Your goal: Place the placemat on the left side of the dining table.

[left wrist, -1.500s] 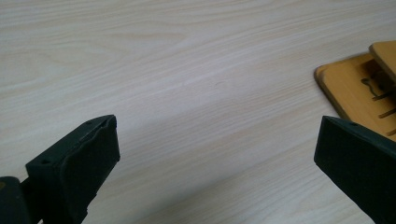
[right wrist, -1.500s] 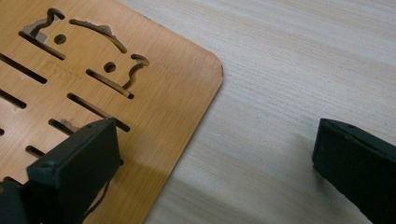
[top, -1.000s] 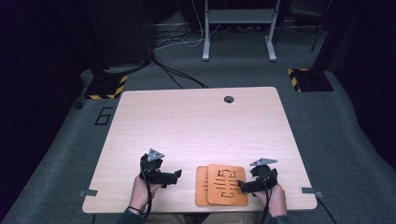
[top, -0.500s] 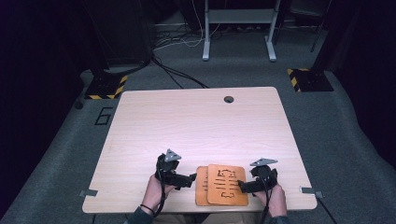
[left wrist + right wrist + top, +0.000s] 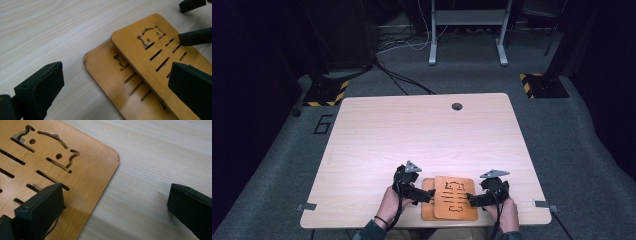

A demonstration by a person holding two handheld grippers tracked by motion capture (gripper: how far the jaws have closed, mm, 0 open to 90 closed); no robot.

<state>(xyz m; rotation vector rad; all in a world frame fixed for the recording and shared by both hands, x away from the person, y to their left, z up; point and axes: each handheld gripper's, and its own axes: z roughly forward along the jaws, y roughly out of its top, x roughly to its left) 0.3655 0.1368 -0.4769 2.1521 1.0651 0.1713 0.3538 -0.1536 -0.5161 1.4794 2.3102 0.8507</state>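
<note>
Two wooden boards lie stacked at the near edge of the table, the top board shifted right so that a strip of the bottom board shows on its left (both have slots and a cut-out animal shape). The left gripper is released, its jaws spread wide over the boards' left side. The right gripper is also released, one jaw above the top board's right edge, the other over bare table.

Table brightly lit, surroundings dark; close views soft, slightly blurred.
</note>
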